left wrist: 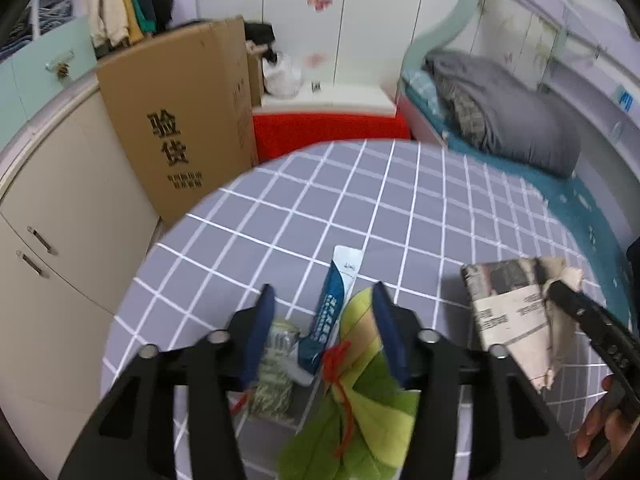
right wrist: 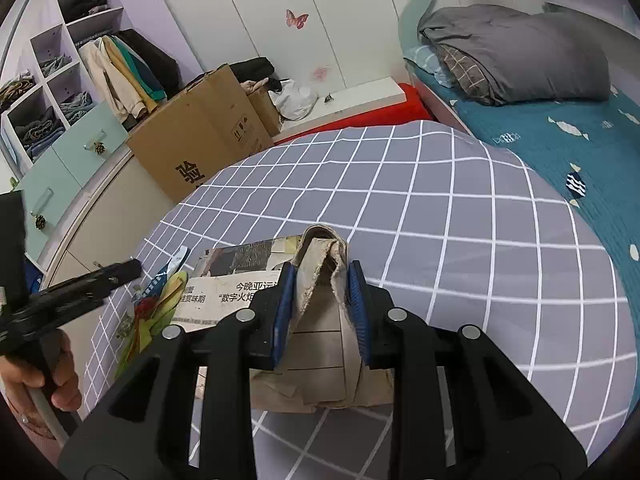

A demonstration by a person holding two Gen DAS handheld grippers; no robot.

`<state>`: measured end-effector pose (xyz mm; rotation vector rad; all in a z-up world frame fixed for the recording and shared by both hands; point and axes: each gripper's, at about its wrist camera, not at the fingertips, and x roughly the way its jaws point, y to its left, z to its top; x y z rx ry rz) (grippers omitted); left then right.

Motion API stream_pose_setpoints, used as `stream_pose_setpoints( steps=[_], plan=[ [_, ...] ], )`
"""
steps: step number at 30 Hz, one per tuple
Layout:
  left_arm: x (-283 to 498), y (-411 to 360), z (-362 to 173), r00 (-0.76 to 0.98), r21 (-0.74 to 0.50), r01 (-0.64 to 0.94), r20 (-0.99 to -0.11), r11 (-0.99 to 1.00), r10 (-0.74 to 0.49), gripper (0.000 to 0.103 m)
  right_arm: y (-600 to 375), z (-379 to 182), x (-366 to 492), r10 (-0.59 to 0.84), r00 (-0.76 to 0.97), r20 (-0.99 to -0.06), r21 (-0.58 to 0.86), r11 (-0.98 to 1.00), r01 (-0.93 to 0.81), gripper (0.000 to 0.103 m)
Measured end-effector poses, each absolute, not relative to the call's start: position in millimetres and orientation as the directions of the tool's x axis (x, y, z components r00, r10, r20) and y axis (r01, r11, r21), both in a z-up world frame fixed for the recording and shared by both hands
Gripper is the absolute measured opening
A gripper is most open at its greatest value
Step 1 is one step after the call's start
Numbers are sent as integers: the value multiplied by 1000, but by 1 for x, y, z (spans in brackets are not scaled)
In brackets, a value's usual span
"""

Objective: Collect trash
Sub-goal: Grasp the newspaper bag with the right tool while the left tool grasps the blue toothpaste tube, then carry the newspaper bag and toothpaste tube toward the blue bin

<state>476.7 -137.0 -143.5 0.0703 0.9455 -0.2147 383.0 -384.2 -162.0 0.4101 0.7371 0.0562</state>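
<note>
Left wrist view. Our left gripper straddles a small pile on the grid-pattern tablecloth: a blue-and-white tube, a greenish printed wrapper, and a green-yellow leaf-like piece with red string. The jaws stand apart around the pile; the right pad lies against the leaf piece, but we see no firm pinch, so we log it as not gripping.
Risk: closing here may catch only the leaf piece and leave the tube and wrapper behind, or push them sideways.
Writing: the cardboard box carries large characters "验货"; the tube's print is too blurred to read.

Right wrist view. Our right gripper is clenched on a crumpled beige paper bag, which overlaps a folded newspaper on the cloth.
Risk: lifting may drag the newspaper, or the thin, frayed bag edge may tear or slip.
Writing: newspaper headline, partly hidden, "今晚亚运…" and "数字火炬".
</note>
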Motion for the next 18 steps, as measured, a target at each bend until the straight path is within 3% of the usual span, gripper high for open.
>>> stream_pose_setpoints(
  steps=[6,8,10,18],
  plan=[
    [490,-150,-162,511,-26,254,-845,967,-157,31,-389,-165,393,215,735,-643,401,912,84,28],
    [494,-152,-167,502,-16,262,-852,965,-151,16,-390,-167,395,223,730,-646,404,911,79,28],
    [496,-153,-167,506,-18,260,-849,965,-152,10,-388,-166,395,225,730,-645,402,913,74,28],
    [471,-125,-126,613,-70,216,-767,974,-191,8,-378,-153,387,225,749,-623,398,916,55,28]
  ],
)
